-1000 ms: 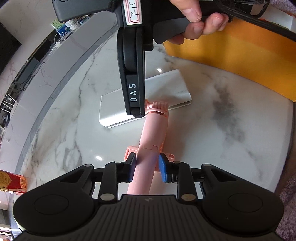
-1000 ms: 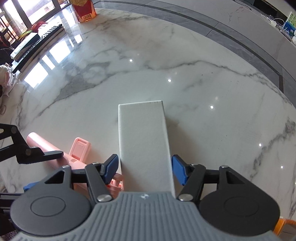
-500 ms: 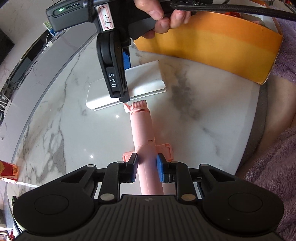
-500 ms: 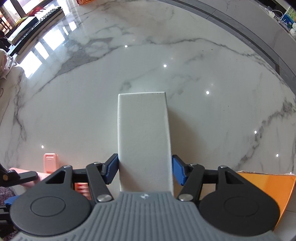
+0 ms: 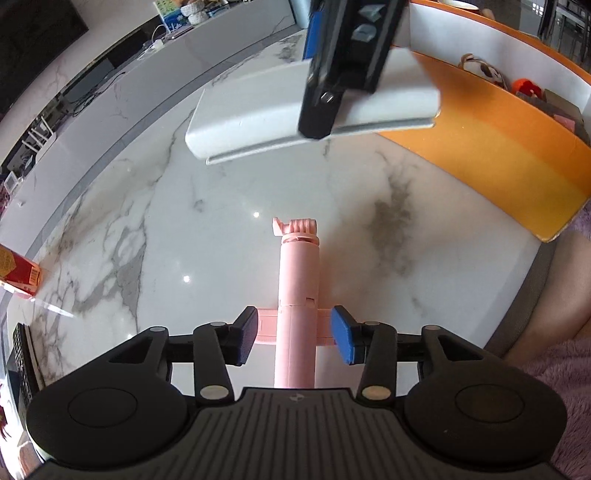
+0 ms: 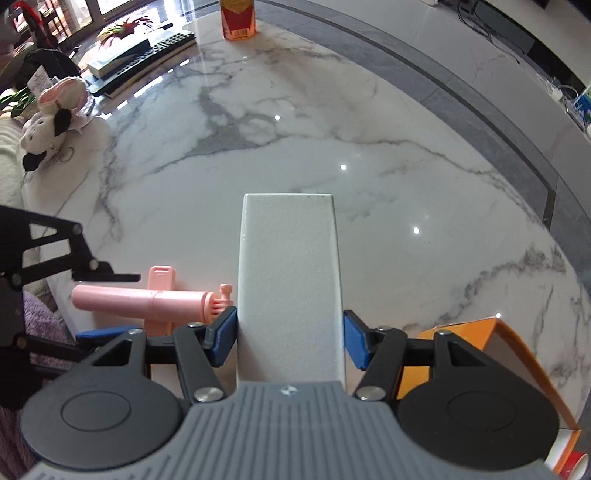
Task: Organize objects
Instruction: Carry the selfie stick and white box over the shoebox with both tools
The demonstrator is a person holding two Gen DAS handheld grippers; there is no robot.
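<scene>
Now the left gripper stands wide, its blue pads clear of the pink stick that lies flat on the marble counter between them. That stick has a ribbed knob at its far end and a flat pink clip sticking out sideways near its middle; the right wrist view shows it lying crosswise, just left of the white box. The right gripper holds this white box, with both blue pads pressed against its long sides. From the left wrist view the box hangs above the counter, one end over the rim of the orange bin, and the right gripper clamps it from above. Inside the bin are a few small items, too blurred to name. A red carton stands at the counter's far edge, well apart from the stick, and a plush toy sits beyond the counter's left edge.
</scene>
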